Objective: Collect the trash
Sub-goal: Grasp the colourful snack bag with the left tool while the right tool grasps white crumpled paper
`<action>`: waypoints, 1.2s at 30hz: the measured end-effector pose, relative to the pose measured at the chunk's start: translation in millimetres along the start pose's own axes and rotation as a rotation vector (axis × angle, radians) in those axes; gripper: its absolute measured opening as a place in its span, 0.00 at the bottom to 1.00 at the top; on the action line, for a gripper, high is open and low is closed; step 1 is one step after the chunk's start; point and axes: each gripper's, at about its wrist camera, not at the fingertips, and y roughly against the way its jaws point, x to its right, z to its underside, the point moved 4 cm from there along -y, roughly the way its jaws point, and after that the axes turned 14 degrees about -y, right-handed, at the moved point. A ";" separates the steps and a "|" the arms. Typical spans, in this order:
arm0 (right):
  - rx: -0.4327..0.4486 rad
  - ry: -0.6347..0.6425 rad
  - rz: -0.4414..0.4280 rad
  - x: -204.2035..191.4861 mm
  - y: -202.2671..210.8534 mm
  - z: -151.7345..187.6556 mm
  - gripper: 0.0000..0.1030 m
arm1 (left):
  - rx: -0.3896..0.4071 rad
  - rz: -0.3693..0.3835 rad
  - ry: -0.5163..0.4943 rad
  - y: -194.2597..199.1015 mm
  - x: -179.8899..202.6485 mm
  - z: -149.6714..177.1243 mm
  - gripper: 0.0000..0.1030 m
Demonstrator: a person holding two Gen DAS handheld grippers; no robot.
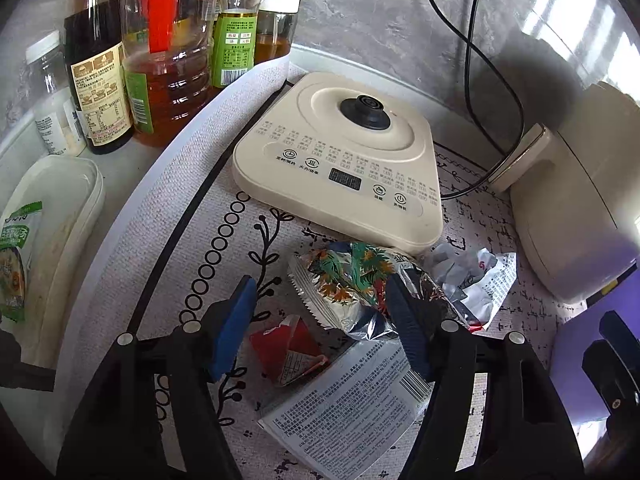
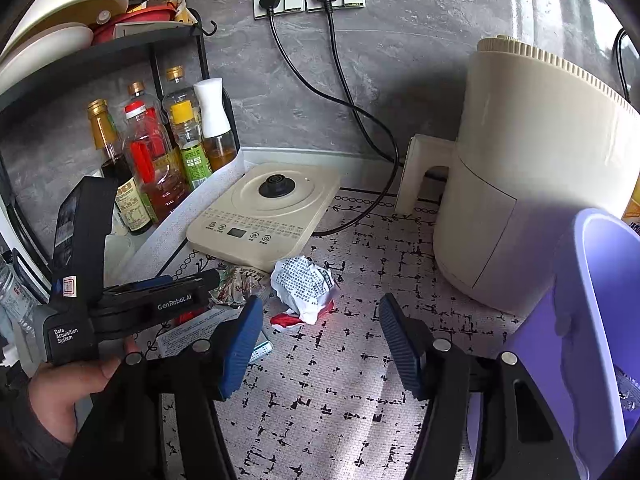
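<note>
A left hand-held gripper (image 1: 320, 328) hovered low over a pile of trash on the patterned tabletop (image 2: 340, 380), jaws partly open around a red wrapper (image 1: 290, 354) and a leaf-printed foil packet (image 1: 344, 284), gripping neither. The litter lay just in front of a cream kettle base (image 1: 340, 160). The right hand-held gripper (image 2: 320, 344) stood partly open and empty near a crumpled white wrapper (image 2: 304, 284), with a purple bin (image 2: 580, 320) beside it.
</note>
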 end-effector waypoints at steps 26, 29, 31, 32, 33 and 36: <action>-0.076 0.054 -0.031 -23.8 -63.0 -0.3 0.56 | 0.138 -0.122 0.021 30.4 -13.3 -22.1 0.17; -0.081 0.059 -0.032 -24.6 -69.9 0.0 0.56 | 0.132 -0.148 0.023 27.3 -15.6 -22.5 0.17; -0.080 0.061 -0.032 -25.2 -74.9 0.3 0.56 | 0.129 -0.171 0.021 25.4 -17.5 -22.0 0.17; -0.081 0.060 -0.032 -25.2 -77.9 0.7 0.56 | 0.127 -0.180 0.021 24.8 -18.4 -21.7 0.17; -0.085 0.057 -0.032 -24.7 -81.0 1.1 0.56 | 0.124 -0.186 0.020 24.0 -19.1 -21.1 0.17; -0.096 0.048 -0.031 -22.4 -90.1 3.1 0.43 | 0.118 -0.205 0.012 23.3 -19.2 -20.4 0.17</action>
